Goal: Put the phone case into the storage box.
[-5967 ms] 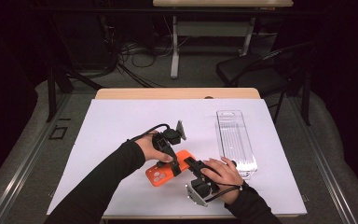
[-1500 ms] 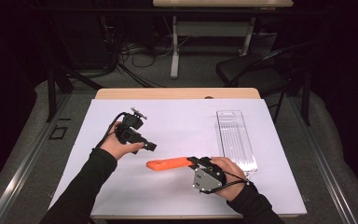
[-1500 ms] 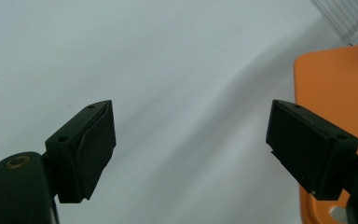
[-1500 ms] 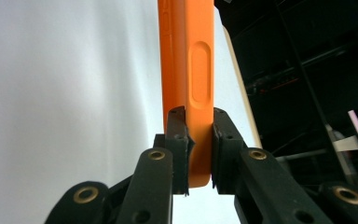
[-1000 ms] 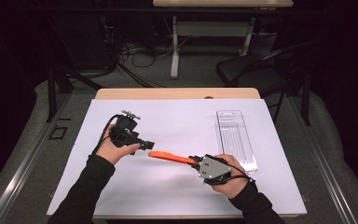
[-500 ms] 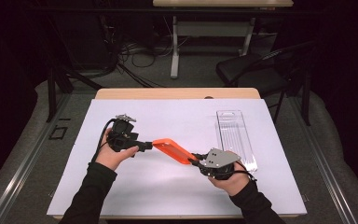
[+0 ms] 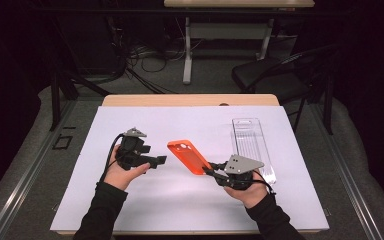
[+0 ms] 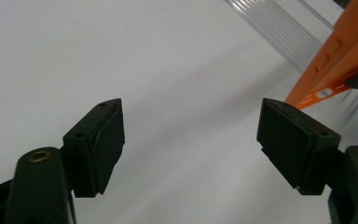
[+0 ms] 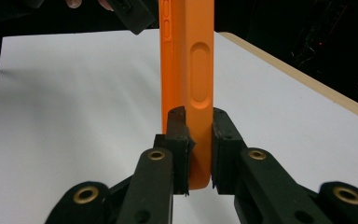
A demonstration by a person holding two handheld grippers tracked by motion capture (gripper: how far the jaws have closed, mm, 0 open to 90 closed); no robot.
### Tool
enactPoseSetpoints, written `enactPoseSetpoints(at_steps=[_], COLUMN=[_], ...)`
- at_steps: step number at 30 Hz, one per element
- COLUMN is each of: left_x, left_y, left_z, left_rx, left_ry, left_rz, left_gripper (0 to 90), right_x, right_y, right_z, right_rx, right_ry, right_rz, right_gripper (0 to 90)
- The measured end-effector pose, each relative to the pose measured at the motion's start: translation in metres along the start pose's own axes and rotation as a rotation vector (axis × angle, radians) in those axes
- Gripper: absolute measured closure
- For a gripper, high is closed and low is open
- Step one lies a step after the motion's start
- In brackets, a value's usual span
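One orange phone case [image 7: 189, 156] is clamped at its end in the right tool [image 7: 214, 172]; the left tool [image 7: 163, 159] gapes empty beside it.

Matt orange rubbery phone case [image 7: 189, 156], clear ribbed plastic tray [image 7: 252, 147], white matt table cover [image 7: 190, 200].

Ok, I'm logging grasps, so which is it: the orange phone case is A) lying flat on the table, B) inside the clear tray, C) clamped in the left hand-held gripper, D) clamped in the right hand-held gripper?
D: the right hand-held gripper has its jaws shut on one end of the orange phone case.
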State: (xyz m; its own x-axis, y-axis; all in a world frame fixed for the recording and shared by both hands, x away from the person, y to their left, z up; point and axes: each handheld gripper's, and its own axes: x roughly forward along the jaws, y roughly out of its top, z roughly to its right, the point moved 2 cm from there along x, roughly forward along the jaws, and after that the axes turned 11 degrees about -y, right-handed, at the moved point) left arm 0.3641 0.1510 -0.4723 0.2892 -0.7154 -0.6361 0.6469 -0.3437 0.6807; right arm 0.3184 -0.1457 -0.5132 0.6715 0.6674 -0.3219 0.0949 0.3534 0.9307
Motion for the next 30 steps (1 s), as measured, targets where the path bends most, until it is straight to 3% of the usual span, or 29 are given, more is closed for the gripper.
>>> enactPoseSetpoints(at_steps=[3,8,13,21,30], left_x=[-0.002,-0.005,-0.002,0.001,0.001], left_y=[0.0,-0.001,-0.001,-0.002,-0.004], left_z=[0.002,0.008,0.015,0.02,0.026], left_rx=[0.005,0.007,0.028,0.021,0.023], left_ry=[-0.006,-0.052,-0.073,-0.126,-0.131], left_rz=[0.009,0.049,0.052,0.06,0.056], left_gripper=[25.9,28.9,30.0,31.3,37.2], right_x=[0.001,0.002,0.003,0.004,0.005], right_y=[-0.001,-0.005,-0.008,-0.008,-0.009], right_z=[0.001,0.003,0.005,0.003,0.001], right_rx=[0.023,0.075,0.134,0.142,0.139], right_ry=[0.001,-0.006,-0.004,-0.008,-0.017], right_rz=[0.011,0.021,0.035,0.049,0.052], right_gripper=[80.7,80.7,80.7,80.7,80.6])
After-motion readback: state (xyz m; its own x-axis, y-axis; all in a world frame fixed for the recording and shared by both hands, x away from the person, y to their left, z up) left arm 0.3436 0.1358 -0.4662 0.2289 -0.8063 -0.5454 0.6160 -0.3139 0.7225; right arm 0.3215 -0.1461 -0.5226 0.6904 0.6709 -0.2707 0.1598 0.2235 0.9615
